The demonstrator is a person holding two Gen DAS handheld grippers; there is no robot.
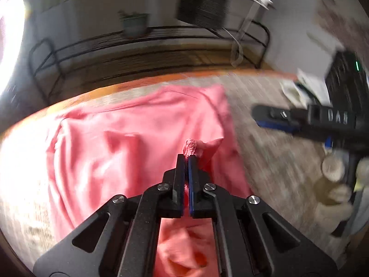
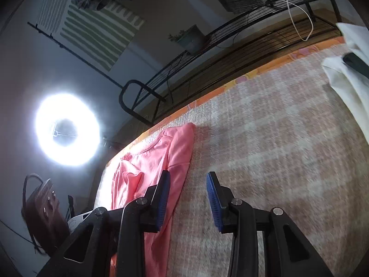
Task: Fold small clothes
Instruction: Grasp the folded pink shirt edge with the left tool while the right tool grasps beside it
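The left gripper [image 1: 189, 159] was clamped on a bunched edge of the pink shirt [image 1: 129, 138] — likely to fold it over — while the right gripper [image 2: 188, 184] hung apart, empty, above the bedspread [image 2: 276, 138].

Garment [image 1: 129, 143]: lay spread on the bed cover [image 1: 265, 161], ahead of and beneath the left gripper [image 1: 189, 155], one bunched fold caught between its closed jaws. Right gripper [image 2: 188, 198]: stood to the right of the left one, over bare cover, its jaws apart with nothing between them; the garment's edge passed under its left finger. Wire rack [image 2: 230, 53]: ran behind the bed's far edge. Plant pot [image 2: 192, 38]: sat on the rack. Ring light [image 2: 65, 129]: stood far left of the right gripper, beyond the bed's edge. Cloth [image 2: 346, 76]: lay on the cover, far right.
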